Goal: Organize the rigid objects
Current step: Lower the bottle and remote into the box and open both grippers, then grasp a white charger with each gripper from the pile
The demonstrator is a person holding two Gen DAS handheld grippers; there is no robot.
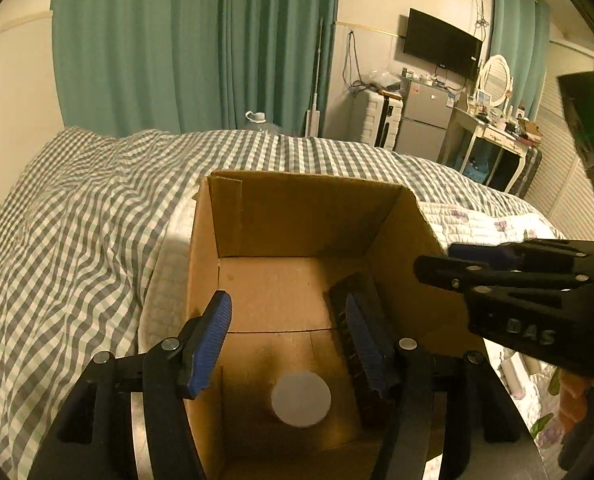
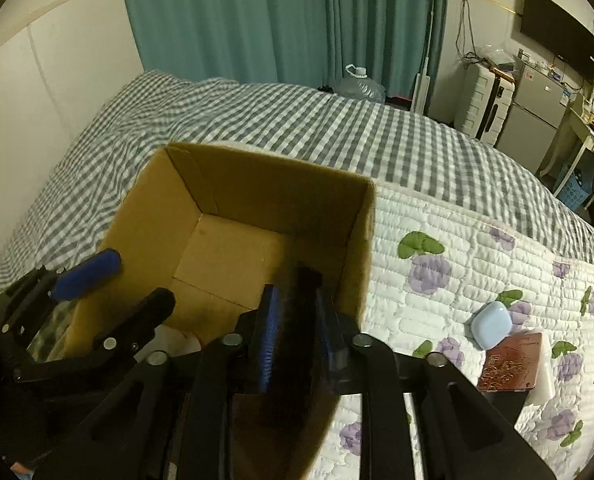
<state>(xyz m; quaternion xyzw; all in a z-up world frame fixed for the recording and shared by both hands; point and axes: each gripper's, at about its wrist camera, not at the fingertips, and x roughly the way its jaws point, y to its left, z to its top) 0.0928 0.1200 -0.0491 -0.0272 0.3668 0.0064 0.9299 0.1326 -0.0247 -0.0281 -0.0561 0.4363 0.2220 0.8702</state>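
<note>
Left tongs [image 1: 291,344]: we record black arms with ribbed blue pads [image 1: 211,344], spread apart with nothing between them, poised over the open top of the box. Seen from the right wrist view, the same tongs enter at the lower left, one blue pad lying at the box's left rim.

Right tongs [image 2: 297,336]: we find black arms with blue pads, closed on a dark, flat, rectangular object [image 2: 299,320] with a ridged edge; what it is we cannot tell. The object stands on edge, its upper part reaching inside the box close to the right wall. In the left wrist view the same dark object [image 1: 357,344] shows behind the right-hand blue pad.

Brown corrugated cardboard box [image 1: 309,216]: open-topped, resting on the bed. On its floor we note one pale, round, flat disc [image 1: 301,399], lying near the nearer wall.

White quilted bedcover with purple flowers and green leaves [image 2: 449,240]: it lies under and to the right of the box. On it, well apart from the box, we list a pale blue rounded case [image 2: 491,324] and, just beside it, a reddish-brown patterned flat slab [image 2: 509,364].

Grey-and-white checked blanket [image 1: 77,208]: it covers the far and left parts of the bed.
</note>
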